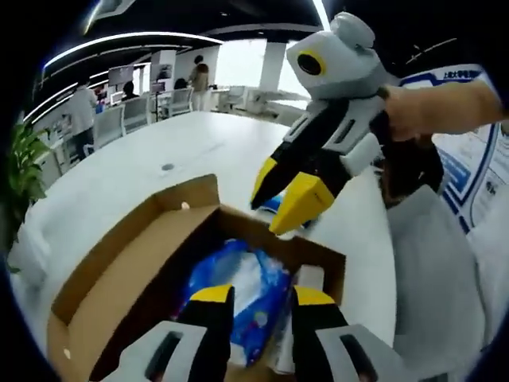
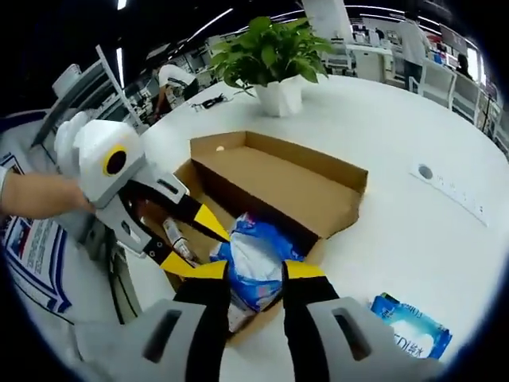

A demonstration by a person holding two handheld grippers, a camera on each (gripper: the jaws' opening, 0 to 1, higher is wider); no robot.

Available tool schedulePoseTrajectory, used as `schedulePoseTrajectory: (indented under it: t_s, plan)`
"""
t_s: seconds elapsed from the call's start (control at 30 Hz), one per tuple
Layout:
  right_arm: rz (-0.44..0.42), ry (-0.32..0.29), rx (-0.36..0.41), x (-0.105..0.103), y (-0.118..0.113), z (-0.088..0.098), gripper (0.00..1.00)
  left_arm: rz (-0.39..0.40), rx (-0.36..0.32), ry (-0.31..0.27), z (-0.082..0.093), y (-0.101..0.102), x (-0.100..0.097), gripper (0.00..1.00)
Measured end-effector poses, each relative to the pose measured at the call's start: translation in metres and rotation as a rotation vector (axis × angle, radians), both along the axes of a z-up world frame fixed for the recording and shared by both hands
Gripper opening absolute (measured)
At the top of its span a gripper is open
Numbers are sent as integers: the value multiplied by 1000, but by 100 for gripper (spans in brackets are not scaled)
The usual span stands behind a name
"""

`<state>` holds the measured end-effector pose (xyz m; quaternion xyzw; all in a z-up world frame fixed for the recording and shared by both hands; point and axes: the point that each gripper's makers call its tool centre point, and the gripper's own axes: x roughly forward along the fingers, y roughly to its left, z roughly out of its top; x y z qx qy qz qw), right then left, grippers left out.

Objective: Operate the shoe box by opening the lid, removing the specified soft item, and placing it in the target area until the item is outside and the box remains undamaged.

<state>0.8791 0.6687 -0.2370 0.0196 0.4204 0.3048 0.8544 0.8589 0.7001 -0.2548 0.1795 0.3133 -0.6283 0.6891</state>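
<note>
While the brown cardboard shoe box (image 2: 278, 179) sits open on the white table (image 2: 398, 215), my right gripper (image 2: 253, 274) brackets the blue-and-white soft plastic pack (image 2: 256, 255) inside, jaws parted, grip not yet sure. My left gripper (image 2: 184, 239) hovers agape beside. Pulling crookedly could snag and tear a cardboard wall.

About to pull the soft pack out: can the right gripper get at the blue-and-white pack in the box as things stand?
Probably yes. The lid is folded back, and the right gripper has open jaws just over the blue-and-white pack. The left gripper crowds the box's edge beside it.
</note>
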Motion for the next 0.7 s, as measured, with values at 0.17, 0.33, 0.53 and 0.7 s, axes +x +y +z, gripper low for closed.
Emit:
schedulePoseTrajectory:
  t_s: [0.17, 0.33, 0.53, 0.7]
  plan:
    - [56, -11, -25, 3, 8, -4, 21, -63, 23, -20, -7, -3, -4, 25]
    - [101, -19, -45, 11, 12, -11, 20, -137, 42, -28, -19, -3, -9, 19]
    - [152, -27, -84, 16, 15, -20, 20, -173, 75, -39, -35, -2, -3, 19]
    - [189, -36, -118, 16, 18, -27, 20, -192, 94, -33, -43, -4, -1, 17]
